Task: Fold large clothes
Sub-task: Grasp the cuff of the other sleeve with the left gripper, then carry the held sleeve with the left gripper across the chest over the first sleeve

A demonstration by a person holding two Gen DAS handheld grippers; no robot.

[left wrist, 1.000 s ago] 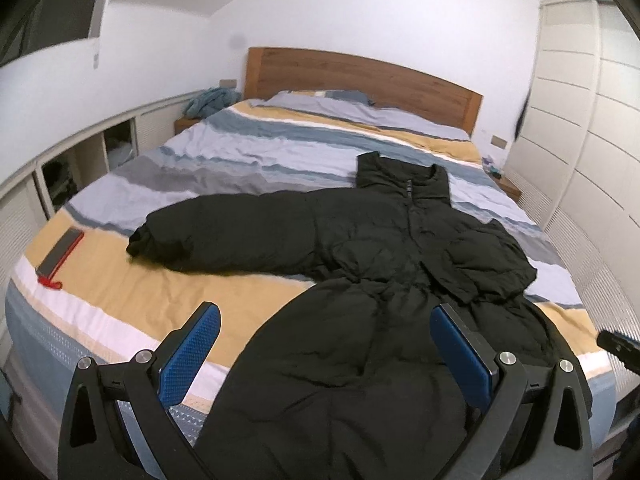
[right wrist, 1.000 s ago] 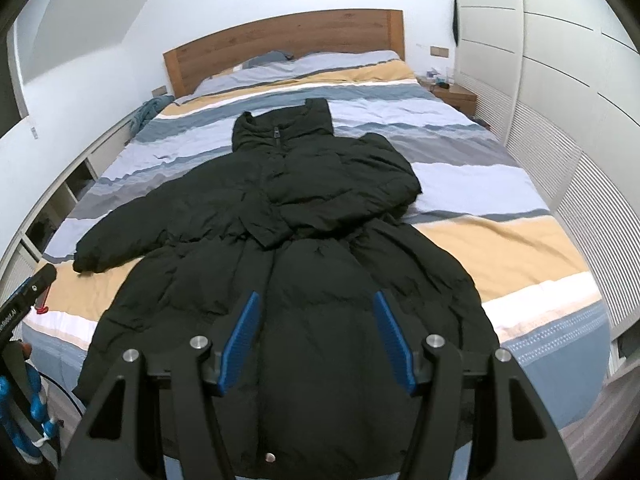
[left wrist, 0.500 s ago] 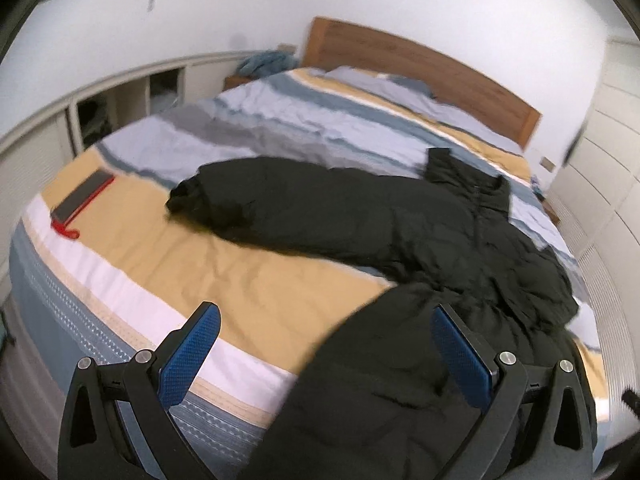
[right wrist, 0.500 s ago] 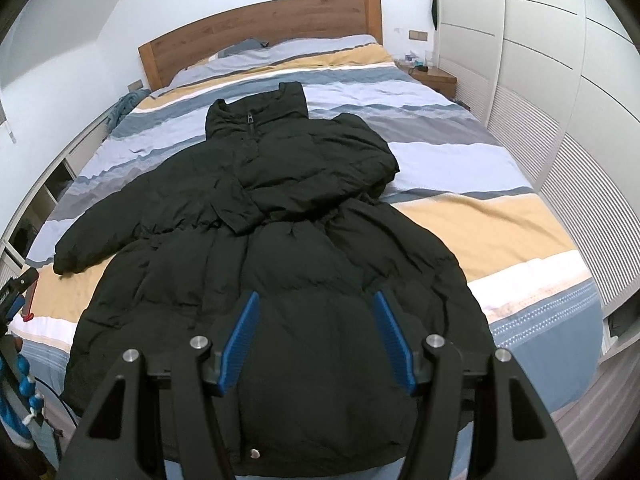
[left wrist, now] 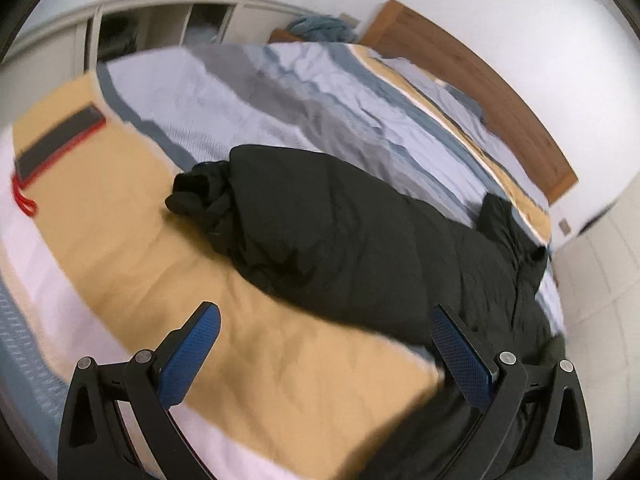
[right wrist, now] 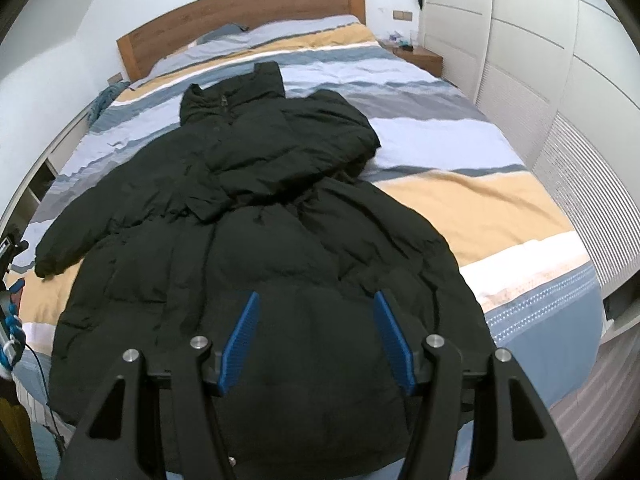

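A long black puffer coat (right wrist: 256,216) lies face up on the striped bed (right wrist: 460,184), collar toward the headboard. Its right sleeve is folded across the chest; its left sleeve (left wrist: 320,216) stretches out sideways, cuff (left wrist: 196,192) on the yellow stripe. My left gripper (left wrist: 324,320) is open and empty, above the yellow stripe, short of that sleeve. My right gripper (right wrist: 316,308) is open and empty, over the coat's hem at the bed's foot.
A dark flat case with red trim (left wrist: 56,144) lies near the bed's left edge. A wooden headboard (right wrist: 240,12) is at the far end. White wardrobe doors (right wrist: 540,60) line the right side; open shelves (left wrist: 160,32) line the left. A bedside table (right wrist: 416,56) stands at the far right.
My left gripper has swung left and moved closer to the outstretched sleeve; the view is blurred by motion. My right gripper has drifted slightly lower and nearer the hem. The coat has not moved.
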